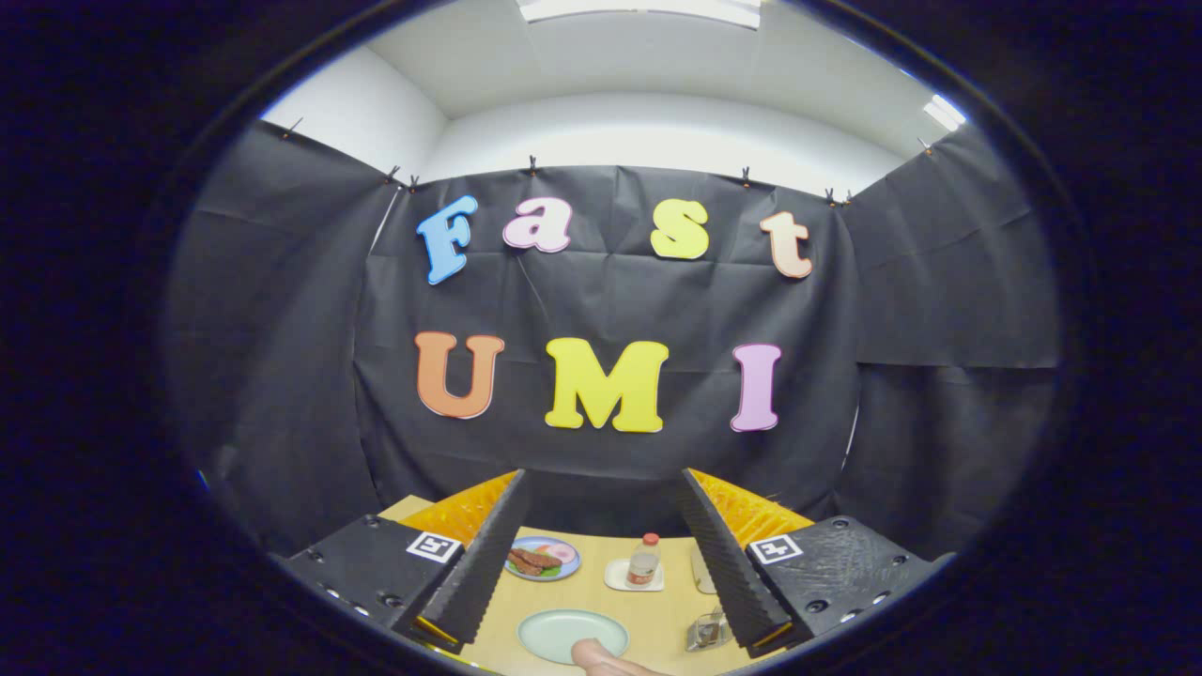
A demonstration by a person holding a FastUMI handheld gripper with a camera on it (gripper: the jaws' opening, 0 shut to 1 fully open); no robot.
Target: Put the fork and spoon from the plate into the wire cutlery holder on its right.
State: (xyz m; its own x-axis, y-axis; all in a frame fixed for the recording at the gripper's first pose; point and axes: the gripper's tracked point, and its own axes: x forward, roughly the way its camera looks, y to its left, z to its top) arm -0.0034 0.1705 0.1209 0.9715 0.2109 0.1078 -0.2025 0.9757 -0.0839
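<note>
Fingertip (596,654) touches plate (563,631) between the hand-held gripper (601,563) fingers, spread wide.

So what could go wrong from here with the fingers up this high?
The gripper is open and empty above the table, so nothing is held yet. A hand lies at the pale plate; descending now could hit it. The wire holder sits partly behind one finger, so a blind approach might knock it.
</note>
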